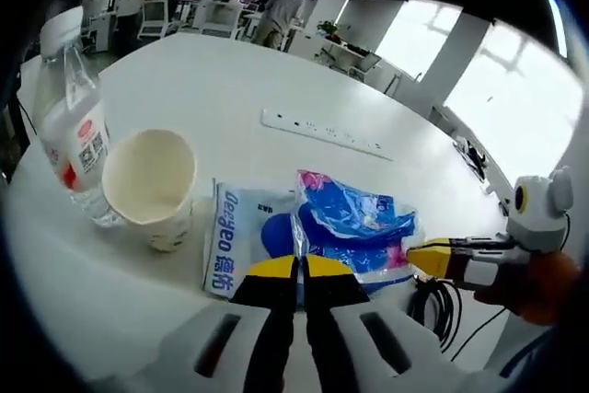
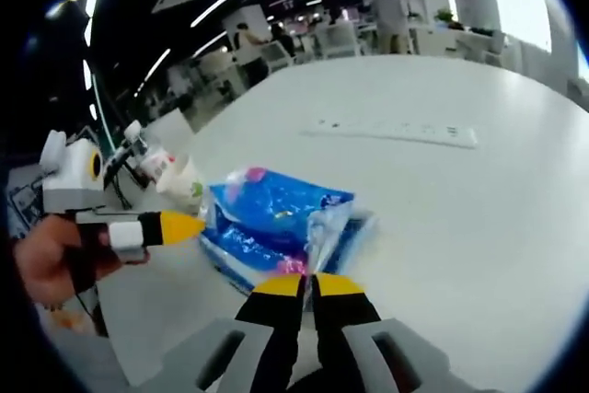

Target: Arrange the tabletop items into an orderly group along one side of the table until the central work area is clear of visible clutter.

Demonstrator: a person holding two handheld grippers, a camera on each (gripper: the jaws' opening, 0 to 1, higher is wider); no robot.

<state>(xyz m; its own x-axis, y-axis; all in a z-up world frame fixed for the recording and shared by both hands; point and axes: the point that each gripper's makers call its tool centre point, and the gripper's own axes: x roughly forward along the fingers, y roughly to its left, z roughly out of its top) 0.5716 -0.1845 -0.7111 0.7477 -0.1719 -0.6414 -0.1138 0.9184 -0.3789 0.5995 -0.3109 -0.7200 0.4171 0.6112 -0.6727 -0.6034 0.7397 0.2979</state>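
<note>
My left gripper [image 1: 296, 269] has its yellow-tipped jaws pressed together at the near edge of the blue plastic packet [image 1: 354, 218], and I think a fold of its wrapper is pinched between them, though the fisheye blurs the contact. My right gripper [image 2: 306, 284] meets the same packet [image 2: 276, 213] from the opposite side, jaws closed on the crinkled clear corner of the film. So the packet lies between my two hands, straight ahead of each, its long axis running roughly across the line from one gripper to the other.

It rests on the white tissue pack [image 1: 241, 232] beneath it, near my edge of the table [image 1: 276, 80]. Just beside that, toward the left-hand edge in the left gripper view, the paper cup [image 1: 152, 186] stands tilted toward me, touching or nearly touching the water bottle [image 1: 74, 131]. The white power strip [image 1: 322, 131] lies well apart, out toward the middle.

Neither hand is nearer; the pull should go toward the cup and bottle, so the left leads.
</note>
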